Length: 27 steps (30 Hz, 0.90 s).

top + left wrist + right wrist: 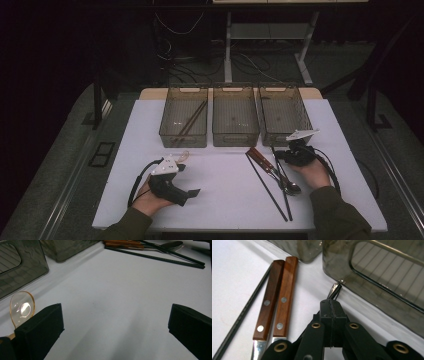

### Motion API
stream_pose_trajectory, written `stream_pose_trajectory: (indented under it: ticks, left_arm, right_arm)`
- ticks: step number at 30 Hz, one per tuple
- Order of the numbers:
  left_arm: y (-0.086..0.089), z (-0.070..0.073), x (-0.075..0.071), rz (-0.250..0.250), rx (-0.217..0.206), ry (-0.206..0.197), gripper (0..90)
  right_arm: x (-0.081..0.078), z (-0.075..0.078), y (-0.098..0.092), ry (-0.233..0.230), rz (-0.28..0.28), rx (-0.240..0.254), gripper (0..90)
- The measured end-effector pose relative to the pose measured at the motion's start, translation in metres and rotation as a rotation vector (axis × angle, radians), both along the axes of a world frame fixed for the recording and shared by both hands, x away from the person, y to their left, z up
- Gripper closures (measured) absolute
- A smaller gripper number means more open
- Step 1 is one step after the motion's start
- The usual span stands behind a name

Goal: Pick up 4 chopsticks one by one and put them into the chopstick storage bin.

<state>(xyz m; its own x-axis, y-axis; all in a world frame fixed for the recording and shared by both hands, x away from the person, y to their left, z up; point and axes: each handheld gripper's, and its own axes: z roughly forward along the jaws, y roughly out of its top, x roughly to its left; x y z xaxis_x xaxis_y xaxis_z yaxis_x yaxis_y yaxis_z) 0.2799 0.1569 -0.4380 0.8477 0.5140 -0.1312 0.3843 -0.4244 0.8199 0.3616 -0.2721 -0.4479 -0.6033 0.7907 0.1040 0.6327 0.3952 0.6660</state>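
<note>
Right claw (331, 315) at lower centre was clamped on a thin metal handle (334, 290), pickup step; left claw (115, 325) gaped, idle. Next: carry it into right bin (387, 277), upper right.

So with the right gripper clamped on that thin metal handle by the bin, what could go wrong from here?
1. The right gripper pinches the metal handle near its tip alone, so the piece may pivot or slip when lifted.
2. That handle lies close against the right bin; a lift could catch its wall.
3. The wooden-handled knives and black chopsticks lie right beside it and could be dragged along.
</note>
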Motion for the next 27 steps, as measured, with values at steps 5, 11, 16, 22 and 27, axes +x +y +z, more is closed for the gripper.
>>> stream_pose_trajectory:
  ticks: [5, 11, 16, 22, 27]
  left_arm:
    - [-0.0001, -0.0002, 0.0001, -0.002, 0.003, 0.0, 0.0]
    - [-0.0002, -0.0003, 0.0002, -0.003, 0.003, 0.0, 0.0]
    - [-0.0002, -0.0003, 0.0002, -0.002, 0.002, 0.0, 0.0]
    - [-0.0001, -0.0002, 0.0001, -0.003, 0.003, 0.0, 0.0]
    - [-0.0002, -0.0001, -0.0001, -0.003, 0.002, -0.001, 0.0]
  right_arm:
    - [-0.0001, 0.0, 0.0017, 0.009, 0.008, 0.019, 89.7]
    - [-0.0001, -0.0012, 0.0052, 0.019, 0.021, 0.036, 89.7]
    - [-0.0005, -0.002, 0.0087, 0.019, 0.032, 0.034, 89.7]
    - [0.0, -0.0021, 0.0078, 0.028, 0.032, 0.044, 89.7]
    - [-0.0001, -0.0025, 0.0066, 0.042, 0.033, 0.084, 89.8]
